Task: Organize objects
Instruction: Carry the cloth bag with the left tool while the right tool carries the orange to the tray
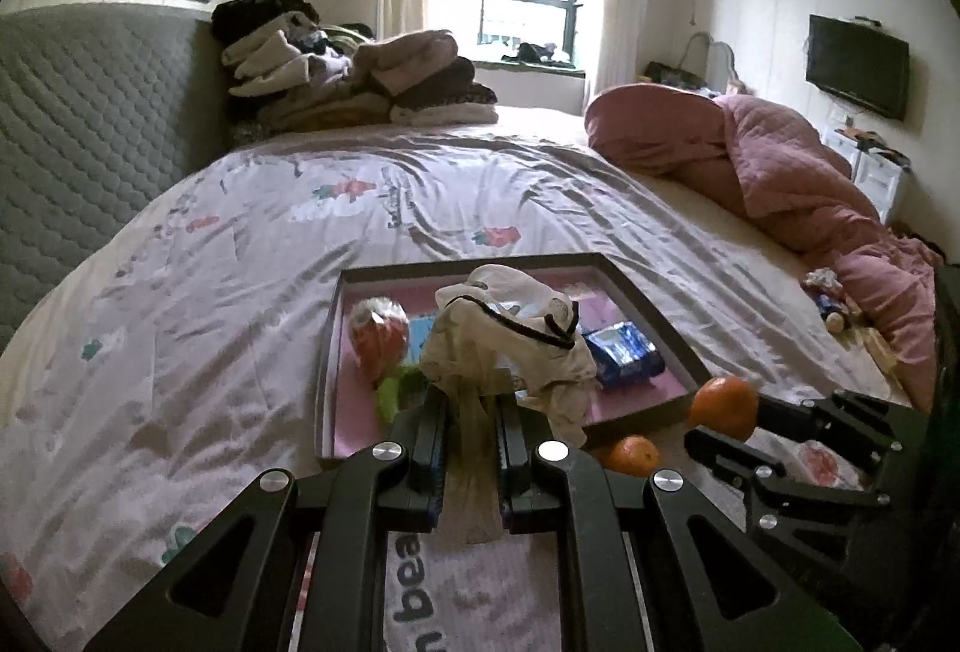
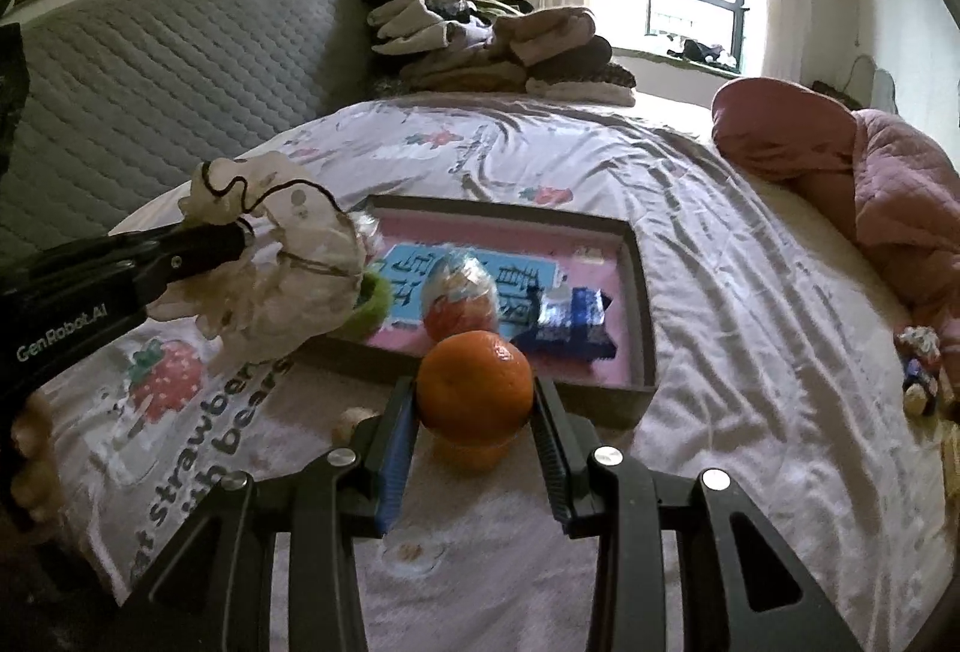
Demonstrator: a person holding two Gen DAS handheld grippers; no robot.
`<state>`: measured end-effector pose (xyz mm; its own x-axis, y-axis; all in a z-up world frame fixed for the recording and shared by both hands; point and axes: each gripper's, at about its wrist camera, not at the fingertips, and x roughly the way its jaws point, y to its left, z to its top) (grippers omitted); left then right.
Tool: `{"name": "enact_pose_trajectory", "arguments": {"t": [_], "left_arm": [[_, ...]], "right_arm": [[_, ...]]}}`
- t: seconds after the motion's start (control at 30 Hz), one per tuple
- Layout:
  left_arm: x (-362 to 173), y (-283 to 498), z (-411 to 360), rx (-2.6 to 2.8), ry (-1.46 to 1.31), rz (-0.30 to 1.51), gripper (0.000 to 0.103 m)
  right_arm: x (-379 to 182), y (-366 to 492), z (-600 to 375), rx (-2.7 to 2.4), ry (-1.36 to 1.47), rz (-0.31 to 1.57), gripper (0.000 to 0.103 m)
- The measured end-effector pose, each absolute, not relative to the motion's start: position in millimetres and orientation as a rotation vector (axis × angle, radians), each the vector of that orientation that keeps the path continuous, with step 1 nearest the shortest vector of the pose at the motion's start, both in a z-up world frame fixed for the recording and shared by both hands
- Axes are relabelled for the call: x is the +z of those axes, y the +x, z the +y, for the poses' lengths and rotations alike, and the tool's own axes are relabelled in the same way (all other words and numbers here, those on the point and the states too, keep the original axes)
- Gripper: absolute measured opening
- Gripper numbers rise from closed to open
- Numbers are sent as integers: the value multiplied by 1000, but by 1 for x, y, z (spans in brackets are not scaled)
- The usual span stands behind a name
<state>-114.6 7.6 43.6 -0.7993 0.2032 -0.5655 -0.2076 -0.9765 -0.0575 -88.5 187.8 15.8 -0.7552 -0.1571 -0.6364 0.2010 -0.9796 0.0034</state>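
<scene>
Left wrist: cloth pouch (image 1: 510, 346) upright, drawstring end up, in left tongs (image 1: 471, 430).

Sitting inside the dark-rimmed, pink-floored tray (image 2: 642, 292): blue wrapper (image 2: 570, 319), orange-and-silver foil egg (image 2: 459, 295). Glowing bright orange just outside it: tangerine (image 2: 474, 382).

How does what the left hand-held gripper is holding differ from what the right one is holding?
The left hand-held gripper pinches a crumpled cream cloth bag with a black cord, limp and draping; the right hand-held gripper grips a round, firm orange. The bag hangs over the box; the orange is short of the box's near edge, above a second orange on the bedsheet. Both are lifted clear.
</scene>
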Motion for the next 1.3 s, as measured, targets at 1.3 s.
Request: {"name": "enact_pose_trajectory", "arguments": {"t": [1.3], "left_arm": [[22, -188, 7, 2810, -918, -50, 12]], "right_arm": [[4, -153, 210, -2851, 1037, 150, 38]]}}
